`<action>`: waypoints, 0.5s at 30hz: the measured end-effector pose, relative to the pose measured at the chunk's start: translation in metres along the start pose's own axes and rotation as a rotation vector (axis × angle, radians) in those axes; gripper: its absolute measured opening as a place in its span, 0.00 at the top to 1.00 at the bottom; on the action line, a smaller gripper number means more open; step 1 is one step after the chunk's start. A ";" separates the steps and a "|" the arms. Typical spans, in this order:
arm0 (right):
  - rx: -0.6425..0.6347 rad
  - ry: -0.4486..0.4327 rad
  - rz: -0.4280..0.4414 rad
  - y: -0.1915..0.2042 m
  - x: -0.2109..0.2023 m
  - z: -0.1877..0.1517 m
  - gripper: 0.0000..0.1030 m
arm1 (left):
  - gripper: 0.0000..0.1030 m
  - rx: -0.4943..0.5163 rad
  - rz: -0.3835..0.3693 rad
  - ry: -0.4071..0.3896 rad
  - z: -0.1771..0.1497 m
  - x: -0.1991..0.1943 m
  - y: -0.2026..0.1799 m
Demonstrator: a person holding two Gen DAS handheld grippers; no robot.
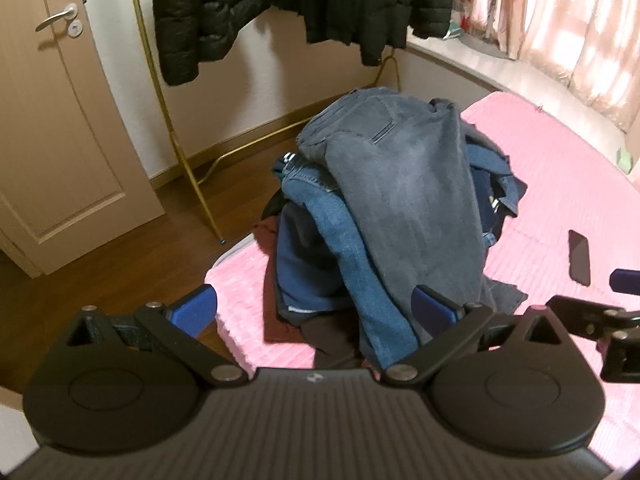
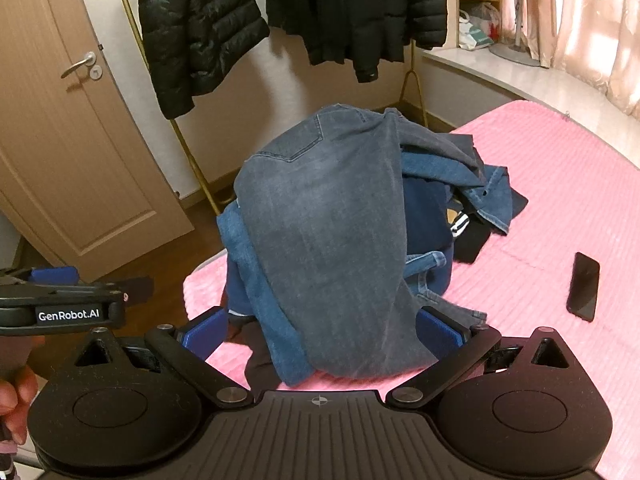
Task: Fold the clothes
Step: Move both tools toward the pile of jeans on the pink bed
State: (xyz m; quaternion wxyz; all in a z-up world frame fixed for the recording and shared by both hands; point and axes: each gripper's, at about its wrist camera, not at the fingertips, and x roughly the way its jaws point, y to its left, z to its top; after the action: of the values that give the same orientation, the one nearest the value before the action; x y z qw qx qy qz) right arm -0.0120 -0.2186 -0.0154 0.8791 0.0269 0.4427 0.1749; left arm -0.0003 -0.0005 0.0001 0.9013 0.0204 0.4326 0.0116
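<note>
A heap of clothes sits on the near-left corner of a pink bed [image 1: 540, 200] [image 2: 540, 200]. Grey jeans [image 1: 404, 184] [image 2: 328, 232] drape over the top, with blue jeans [image 1: 340, 232] [image 2: 256, 288] beneath them and dark red cloth [image 1: 274, 312] at the bottom. My left gripper [image 1: 314, 308] hovers open just above the heap's near edge, nothing between its blue pads. Over the hanging grey leg my right gripper [image 2: 320, 330] is likewise open, pads apart from the fabric. Each gripper shows at the edge of the other's view: the right gripper [image 1: 600, 320], the left gripper [image 2: 60, 300].
A black phone [image 1: 580, 258] [image 2: 584, 286] lies on the bed right of the heap. A gold clothes rack [image 1: 176, 128] with black jackets [image 2: 200, 32] stands behind the heap on the wood floor. A beige door [image 1: 52, 120] is at left, a window sill and curtains at right.
</note>
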 end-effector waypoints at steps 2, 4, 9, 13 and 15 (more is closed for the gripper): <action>-0.004 0.000 -0.007 -0.001 0.001 -0.001 0.01 | 0.02 -0.004 -0.019 0.001 -0.001 -0.002 -0.003; -0.009 0.000 -0.014 -0.003 0.003 -0.001 0.01 | 0.02 -0.014 -0.042 -0.015 -0.005 -0.007 -0.004; -0.013 0.004 -0.026 0.002 0.000 0.001 0.01 | 0.02 -0.027 -0.048 0.020 -0.009 -0.005 0.001; -0.006 -0.007 -0.023 0.001 -0.003 -0.002 0.01 | 0.02 -0.018 -0.028 0.037 0.001 0.002 -0.009; -0.005 -0.010 -0.024 0.001 -0.002 -0.003 0.01 | 0.02 -0.019 -0.028 0.035 0.000 0.002 -0.009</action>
State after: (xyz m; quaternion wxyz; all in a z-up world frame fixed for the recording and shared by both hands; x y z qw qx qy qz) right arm -0.0156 -0.2190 -0.0159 0.8833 0.0204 0.4382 0.1652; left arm 0.0008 -0.0094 -0.0020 0.8939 0.0057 0.4482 0.0033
